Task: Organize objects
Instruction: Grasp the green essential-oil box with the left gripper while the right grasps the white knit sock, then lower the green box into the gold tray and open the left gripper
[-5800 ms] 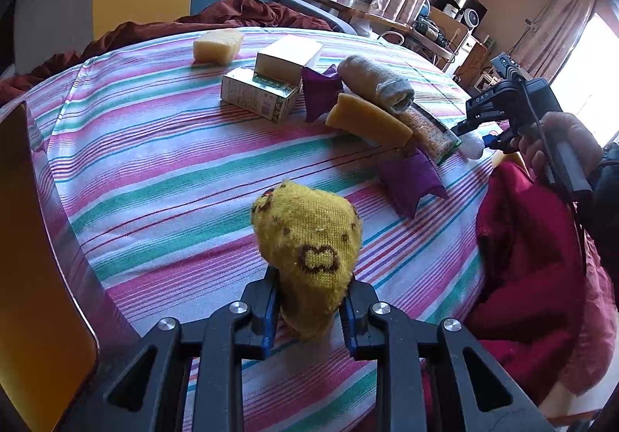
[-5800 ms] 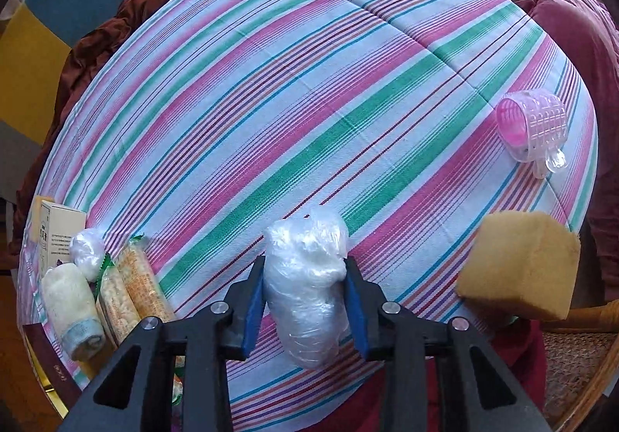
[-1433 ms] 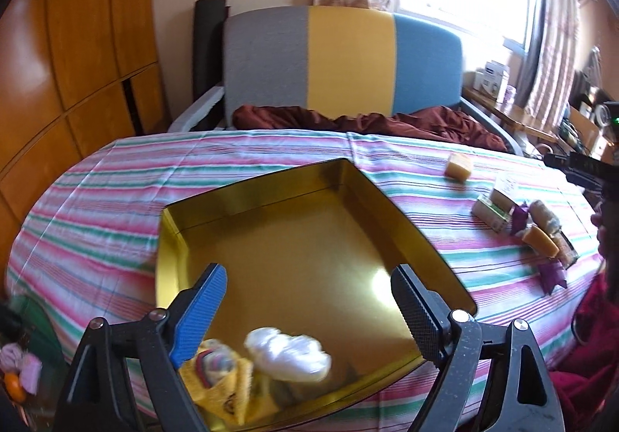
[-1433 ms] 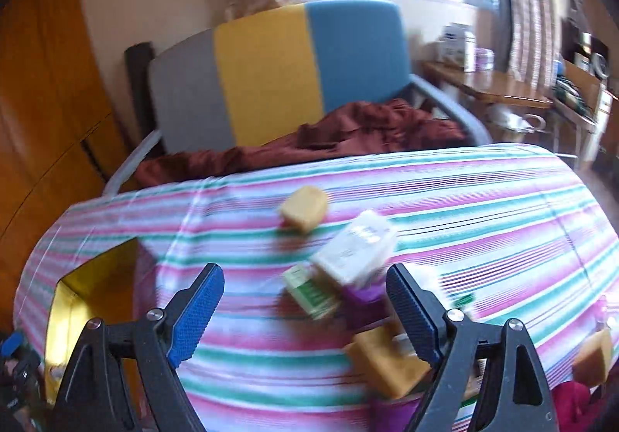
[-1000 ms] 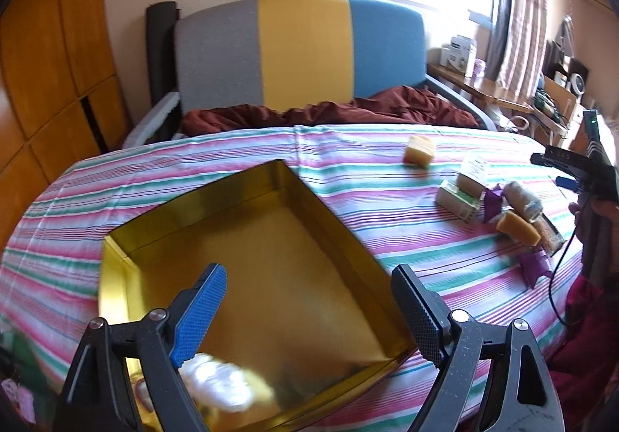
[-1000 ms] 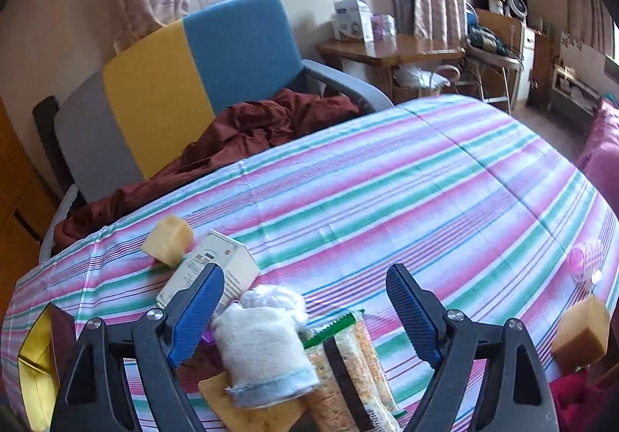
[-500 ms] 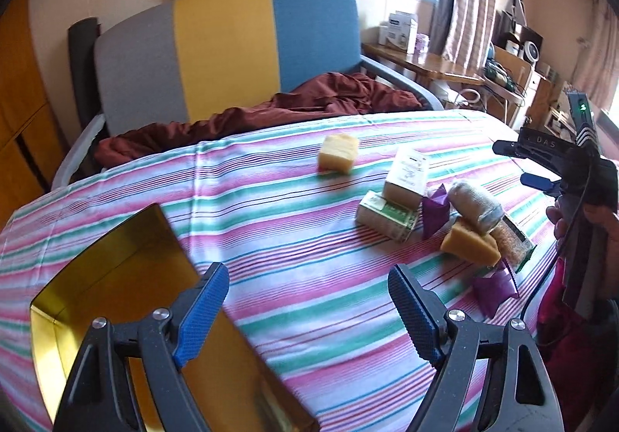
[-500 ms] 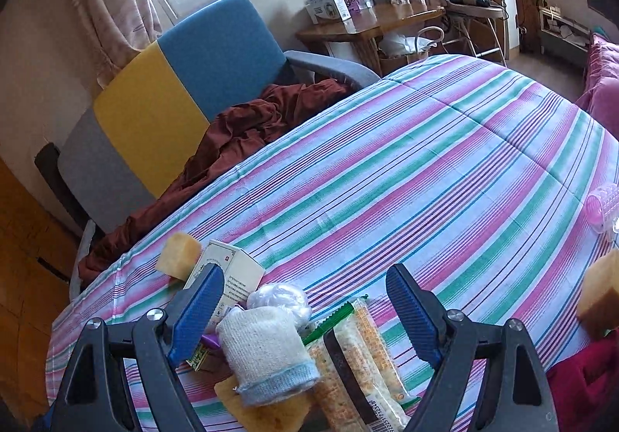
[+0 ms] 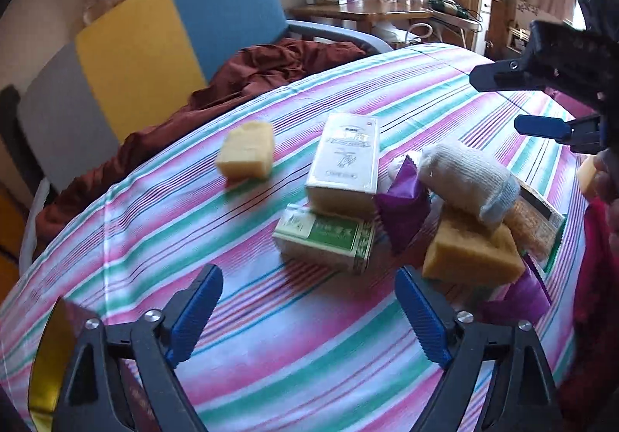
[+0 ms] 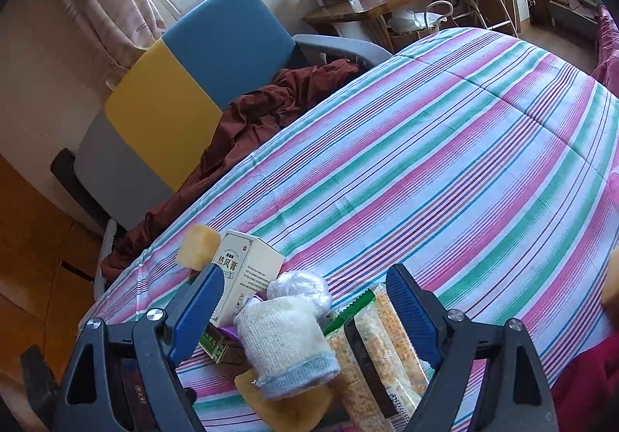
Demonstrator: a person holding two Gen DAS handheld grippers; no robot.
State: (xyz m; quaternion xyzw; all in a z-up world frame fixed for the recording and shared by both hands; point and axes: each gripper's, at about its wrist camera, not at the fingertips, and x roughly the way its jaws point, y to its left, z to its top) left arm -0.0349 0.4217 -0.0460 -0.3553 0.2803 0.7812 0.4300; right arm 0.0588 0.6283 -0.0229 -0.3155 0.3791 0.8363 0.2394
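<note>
My left gripper (image 9: 309,310) is open and empty, just short of a green box (image 9: 324,236) under a white box (image 9: 343,157). Beside them lie a purple packet (image 9: 404,200), a rolled white sock (image 9: 468,180), a yellow sponge (image 9: 472,256) and a snack pack (image 9: 536,219). Another sponge (image 9: 245,155) lies apart to the left. My right gripper (image 10: 305,310) is open and empty over the rolled sock (image 10: 284,345), a plastic wad (image 10: 298,287), the snack pack (image 10: 381,350) and the white box (image 10: 247,269). It also shows in the left wrist view (image 9: 541,99).
The gold tin (image 9: 48,358) shows only a corner at the lower left. The striped tablecloth (image 10: 445,161) stretches bare to the right. A grey, yellow and blue chair (image 10: 185,84) with a maroon cloth (image 10: 263,122) stands behind the table. A small sponge (image 9: 588,173) sits at the right edge.
The left gripper swung right from the gold tin toward the pile of objects and came closer to it. The right gripper moved slightly nearer over the rolled sock. Both stay open.
</note>
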